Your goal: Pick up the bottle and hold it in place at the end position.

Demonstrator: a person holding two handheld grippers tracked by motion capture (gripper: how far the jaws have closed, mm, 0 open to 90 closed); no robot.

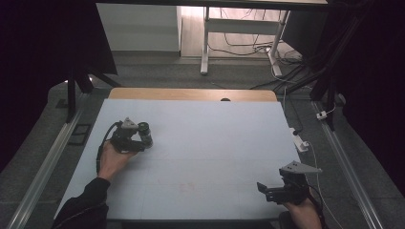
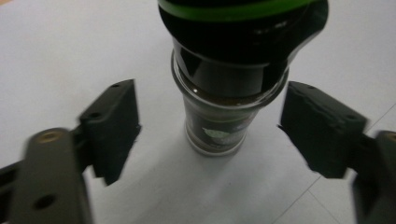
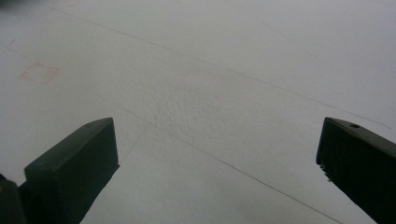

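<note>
A small glass jar point(image 1: 145, 133) with a dark top and a green band stands upright on the white table top point(image 1: 210, 138), at the left. My left gripper point(image 1: 142, 141) reaches around it from the near left. In the left gripper view the jar point(image 2: 224, 93) stands between the two black pads point(image 2: 114, 128), with a gap on each side and no pad touching the glass. My right gripper point(image 1: 263, 192) rests near the front right edge, its jaws wide apart over bare table point(image 3: 210, 93) with nothing between them.
A wooden strip point(image 1: 191, 94) borders the table's far edge. A white power strip point(image 1: 300, 141) with a cable lies just off the right edge. Metal rails run along both sides. A faint pink mark point(image 3: 39, 72) shows on the surface ahead of the right gripper.
</note>
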